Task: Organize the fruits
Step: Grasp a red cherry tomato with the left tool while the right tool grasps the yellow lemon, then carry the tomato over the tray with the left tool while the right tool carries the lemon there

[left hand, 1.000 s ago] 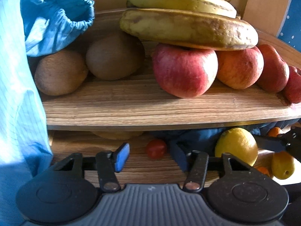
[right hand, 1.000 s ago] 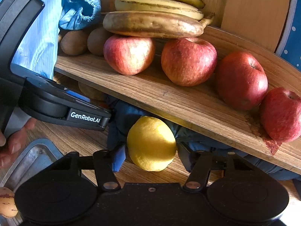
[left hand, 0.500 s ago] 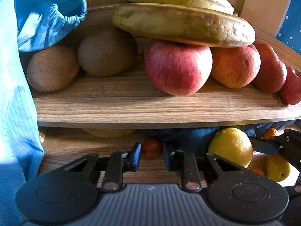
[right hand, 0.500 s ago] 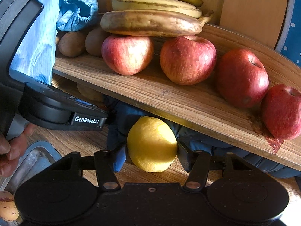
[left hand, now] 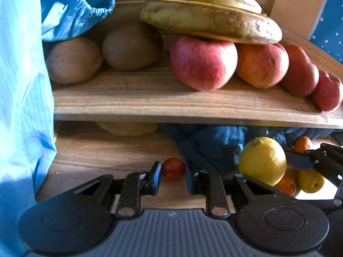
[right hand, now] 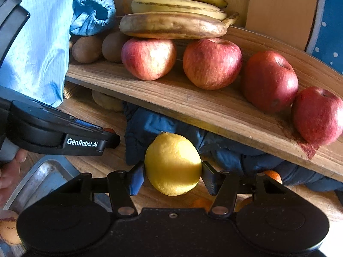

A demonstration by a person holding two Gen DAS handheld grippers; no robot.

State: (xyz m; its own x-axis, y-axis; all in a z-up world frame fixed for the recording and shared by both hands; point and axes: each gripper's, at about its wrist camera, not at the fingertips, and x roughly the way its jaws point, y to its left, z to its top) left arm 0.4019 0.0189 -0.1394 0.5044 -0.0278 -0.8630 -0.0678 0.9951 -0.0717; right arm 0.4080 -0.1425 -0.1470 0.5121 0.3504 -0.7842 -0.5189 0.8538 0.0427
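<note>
My left gripper (left hand: pixel 172 176) is shut on a small red cherry tomato (left hand: pixel 173 168), low over the wooden table under the shelf. My right gripper (right hand: pixel 172 177) is shut on a yellow lemon (right hand: pixel 172 163), which also shows in the left wrist view (left hand: pixel 262 160). The wooden shelf (left hand: pixel 150 102) above carries two kiwis (left hand: pixel 74 60), several red apples (left hand: pixel 203 62) and bananas (left hand: pixel 210 20) resting on the apples. The left gripper's body (right hand: pixel 55 132) shows at the left of the right wrist view.
A dark blue cloth (right hand: pixel 163 124) lies under the shelf. Small oranges (left hand: pixel 302 144) and another lemon (left hand: pixel 310 181) lie at the right. A metal tray (right hand: pixel 42 177) with a brownish fruit (right hand: pixel 8 227) sits lower left. A light blue sleeve (left hand: pixel 21 85) hangs at left.
My left gripper's fingers closed from wide open onto the cherry tomato. The right gripper kept hold of the lemon and barely moved.
</note>
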